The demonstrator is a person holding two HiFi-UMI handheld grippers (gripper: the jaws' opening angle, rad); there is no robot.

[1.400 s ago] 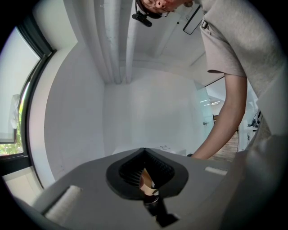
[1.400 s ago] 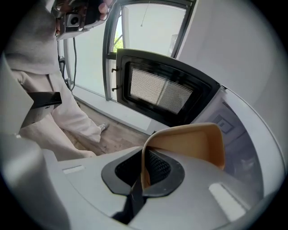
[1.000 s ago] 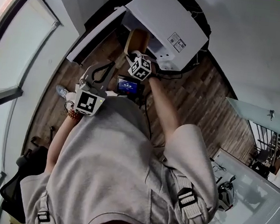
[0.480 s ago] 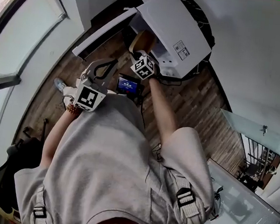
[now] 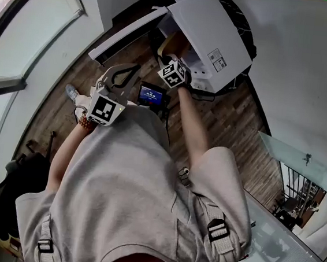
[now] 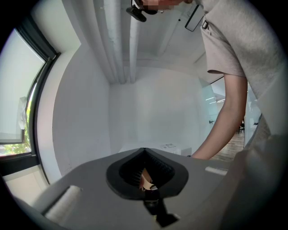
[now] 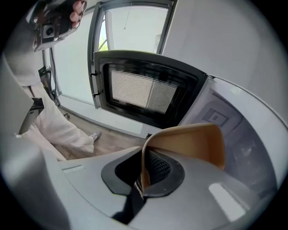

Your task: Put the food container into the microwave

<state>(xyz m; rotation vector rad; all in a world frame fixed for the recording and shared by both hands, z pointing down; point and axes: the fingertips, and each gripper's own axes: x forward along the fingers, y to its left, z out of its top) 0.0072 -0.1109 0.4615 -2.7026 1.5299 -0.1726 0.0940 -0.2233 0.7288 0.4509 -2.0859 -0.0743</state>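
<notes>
The tan food container (image 7: 189, 143) hangs from my right gripper (image 7: 145, 168), which is shut on its near rim. It is at the mouth of the white microwave (image 7: 245, 148), whose dark mesh-windowed door (image 7: 148, 92) stands swung open to the left. From the head view, the container (image 5: 175, 44) is partly tucked under the microwave's top (image 5: 212, 31), just beyond the right gripper (image 5: 172, 61). The open door (image 5: 127, 33) juts out to the left. My left gripper (image 5: 120, 76) is held back near the person's body, jaws shut with nothing in them; in its own view the left gripper (image 6: 144, 155) faces a white wall.
A small dark device with a blue screen (image 5: 154, 95) sits below the microwave. The floor is wood planks (image 5: 229, 117). A large window (image 5: 22, 37) runs along the left, and a glass partition (image 5: 299, 165) stands at the right. A shoe (image 5: 71, 93) shows beside the left gripper.
The right gripper has carried the container a little farther under the microwave's top, so less of it shows. The head view has shifted slightly. The left gripper stays shut near the body.
</notes>
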